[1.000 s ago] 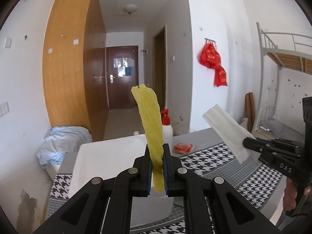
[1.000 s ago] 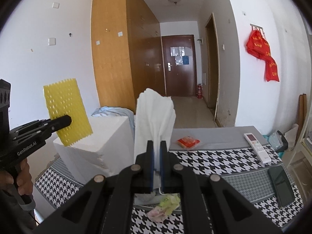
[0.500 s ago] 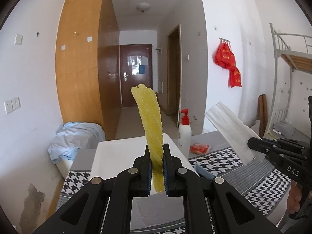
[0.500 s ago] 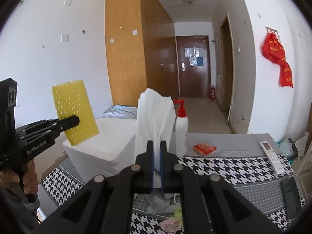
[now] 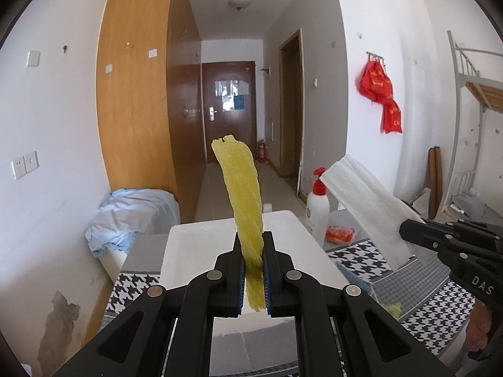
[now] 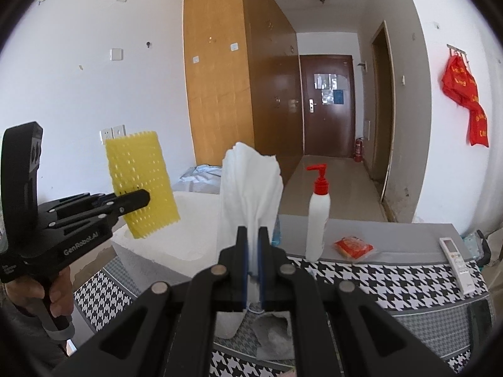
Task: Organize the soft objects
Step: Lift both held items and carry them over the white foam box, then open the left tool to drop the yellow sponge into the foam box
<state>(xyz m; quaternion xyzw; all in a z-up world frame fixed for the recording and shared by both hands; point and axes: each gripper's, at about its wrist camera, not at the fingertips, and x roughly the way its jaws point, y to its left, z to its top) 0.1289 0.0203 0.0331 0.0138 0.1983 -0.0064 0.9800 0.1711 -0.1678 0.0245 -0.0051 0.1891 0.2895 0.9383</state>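
Gripping a yellow perforated sponge mat [image 5: 243, 194] edge-on between its blue-lined pads, the left gripper [image 5: 253, 275] holds the piece upright above a white foam box [image 5: 201, 245] that sits on a worktop [image 5: 433, 311] covered in black-and-white houndstooth cloth. From the right wrist view the same mat [image 6: 140, 185] shows its broad, hole-dotted face, tilted a little, pinched near its lower edge by the left gripper [image 6: 138, 199], whose handle is wrapped by the person's left hand [image 6: 56, 295].

The right gripper [image 6: 253, 253] is pressed together on a white cloth [image 6: 248, 188], which rises from the pads in loose folds and also hangs below them. In the left wrist view that cloth [image 5: 367, 207] slants up and to the left from the right gripper [image 5: 405, 234], with the person's right hand [image 5: 478, 330] partly visible at the frame's edge beneath it.

Both soft pieces are held in the air over the worktop, apart from each other, the mat to the left and the cloth to the right.

Behind them on the worktop stand a white pump bottle [image 6: 318, 220] with a red top and, just beside it, a small orange packet [image 6: 353, 247]. A white remote control [image 6: 457, 260] lies well apart near the worktop's right end. A crumpled grey rag [image 6: 272, 330] lies on the cloth directly below the right gripper. Beyond the worktop a pale blue bundle of fabric [image 5: 132, 213] rests against the wall beside a wooden wardrobe [image 5: 141, 94].
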